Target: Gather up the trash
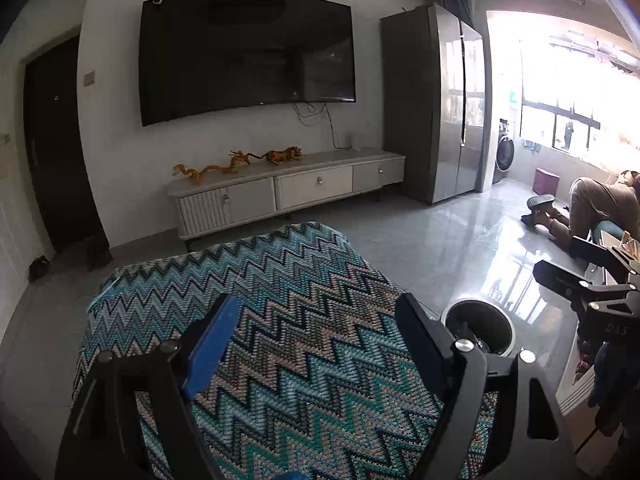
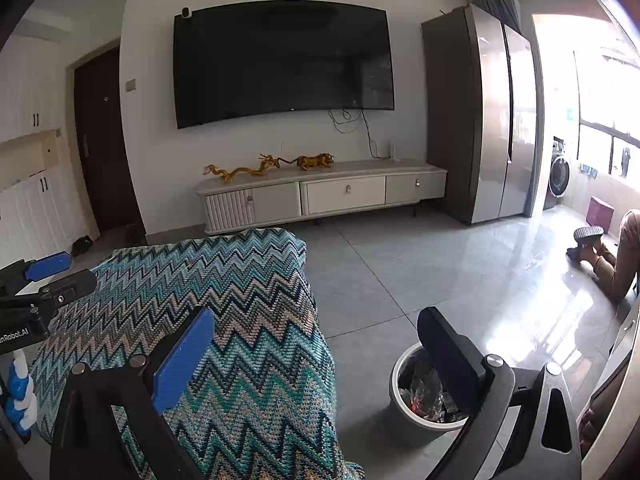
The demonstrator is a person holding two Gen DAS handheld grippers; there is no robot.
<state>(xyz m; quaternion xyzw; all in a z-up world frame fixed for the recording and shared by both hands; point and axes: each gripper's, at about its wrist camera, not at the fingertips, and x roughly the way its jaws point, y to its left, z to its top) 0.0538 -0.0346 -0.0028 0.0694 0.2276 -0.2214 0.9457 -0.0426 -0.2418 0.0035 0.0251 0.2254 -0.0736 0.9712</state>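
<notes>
A round grey trash bin (image 2: 424, 396) stands on the tiled floor right of a table draped in a blue zigzag cloth (image 2: 240, 320); it holds crumpled wrappers in a dark liner. It also shows in the left wrist view (image 1: 478, 326). My left gripper (image 1: 316, 328) is open and empty above the cloth. My right gripper (image 2: 316, 344) is open and empty, above the cloth's right edge and the bin. Each gripper shows at the other view's edge: the right one (image 1: 576, 268) and the left one (image 2: 52, 272). No loose trash shows on the cloth.
A wall TV (image 2: 280, 60) hangs above a low white cabinet (image 2: 320, 196). A steel fridge (image 2: 492, 120) stands to the right. A person (image 2: 624, 256) crouches on the floor at far right. A dark door (image 2: 100, 140) is at left.
</notes>
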